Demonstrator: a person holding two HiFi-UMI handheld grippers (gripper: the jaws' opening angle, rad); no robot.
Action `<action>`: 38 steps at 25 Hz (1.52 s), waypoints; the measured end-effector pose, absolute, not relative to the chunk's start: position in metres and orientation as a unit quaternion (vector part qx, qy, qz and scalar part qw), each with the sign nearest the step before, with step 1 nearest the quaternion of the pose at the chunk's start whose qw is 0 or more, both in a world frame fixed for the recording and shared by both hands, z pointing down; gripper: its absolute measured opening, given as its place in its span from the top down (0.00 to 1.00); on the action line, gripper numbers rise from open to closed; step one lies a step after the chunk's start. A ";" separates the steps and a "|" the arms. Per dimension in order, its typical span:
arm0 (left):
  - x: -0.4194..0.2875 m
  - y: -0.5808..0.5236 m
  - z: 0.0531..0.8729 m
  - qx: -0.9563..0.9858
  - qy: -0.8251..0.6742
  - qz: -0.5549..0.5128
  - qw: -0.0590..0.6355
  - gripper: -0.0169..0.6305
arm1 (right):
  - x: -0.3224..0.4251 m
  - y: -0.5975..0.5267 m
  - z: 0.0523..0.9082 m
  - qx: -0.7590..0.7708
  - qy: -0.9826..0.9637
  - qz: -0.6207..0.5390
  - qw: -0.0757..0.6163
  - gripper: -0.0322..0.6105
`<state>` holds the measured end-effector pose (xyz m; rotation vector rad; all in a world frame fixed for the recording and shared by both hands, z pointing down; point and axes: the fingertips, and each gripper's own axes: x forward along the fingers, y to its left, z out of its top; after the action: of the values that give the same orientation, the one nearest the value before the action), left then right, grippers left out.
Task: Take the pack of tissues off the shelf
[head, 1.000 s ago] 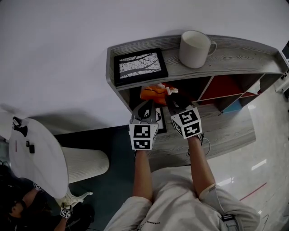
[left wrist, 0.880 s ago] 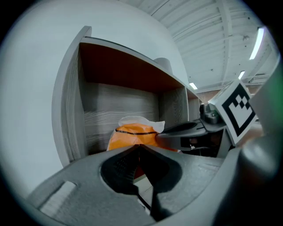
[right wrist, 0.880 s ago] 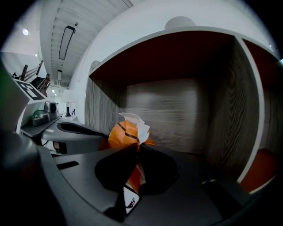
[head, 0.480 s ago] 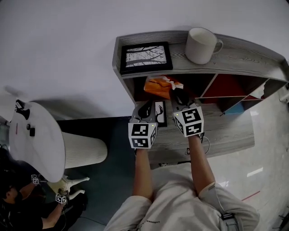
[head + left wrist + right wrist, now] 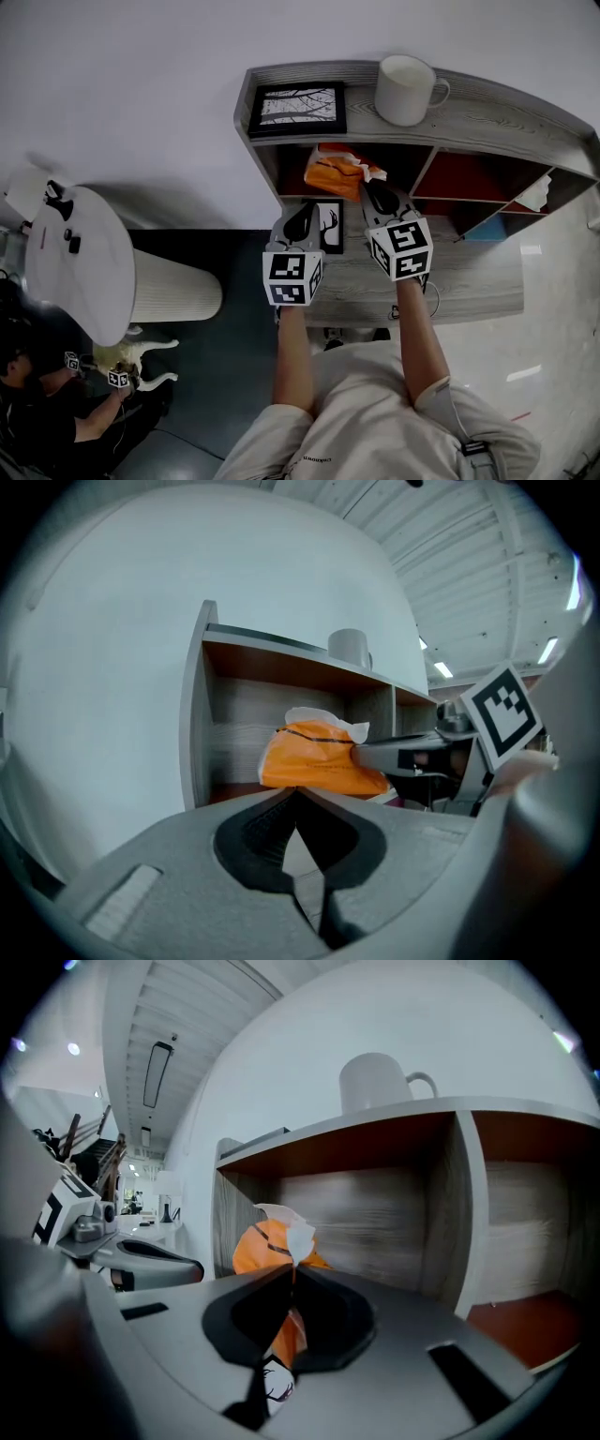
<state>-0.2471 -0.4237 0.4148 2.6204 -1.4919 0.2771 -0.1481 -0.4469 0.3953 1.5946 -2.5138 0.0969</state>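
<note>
The orange pack of tissues [image 5: 334, 173], with a white tissue poking from its top, sits at the front of the shelf's [image 5: 487, 117] upper left compartment. My right gripper [image 5: 368, 185] is shut on the pack's right end. In the right gripper view the orange pack [image 5: 265, 1241] is pinched between the closed jaws of the right gripper [image 5: 289, 1267]. My left gripper [image 5: 304, 210] hovers just below and left of the pack, shut and empty. In the left gripper view the pack [image 5: 314, 759] lies beyond the closed left gripper [image 5: 298, 791], apart from it.
A framed picture [image 5: 297, 107] and a white mug [image 5: 405, 89] stand on the shelf top. A small picture [image 5: 329, 225] leans in the compartment below the pack. A round white table [image 5: 80, 267] and a ribbed white cylinder [image 5: 178, 300] stand to the left. A person [image 5: 37, 427] crouches at bottom left.
My right gripper's jaws have come together on the pack's right end. Both grippers sit a little closer to the shelf opening, and the head view has shifted.
</note>
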 end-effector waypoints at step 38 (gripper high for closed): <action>-0.222 -0.283 0.484 0.791 -0.597 0.080 0.106 0.96 | -0.123 -0.313 0.493 0.362 -0.920 0.108 0.101 0.92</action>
<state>-0.2223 -0.2830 0.4841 2.3301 -1.7594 0.2346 -0.1227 -0.3132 0.4934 1.0687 -2.7194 0.3195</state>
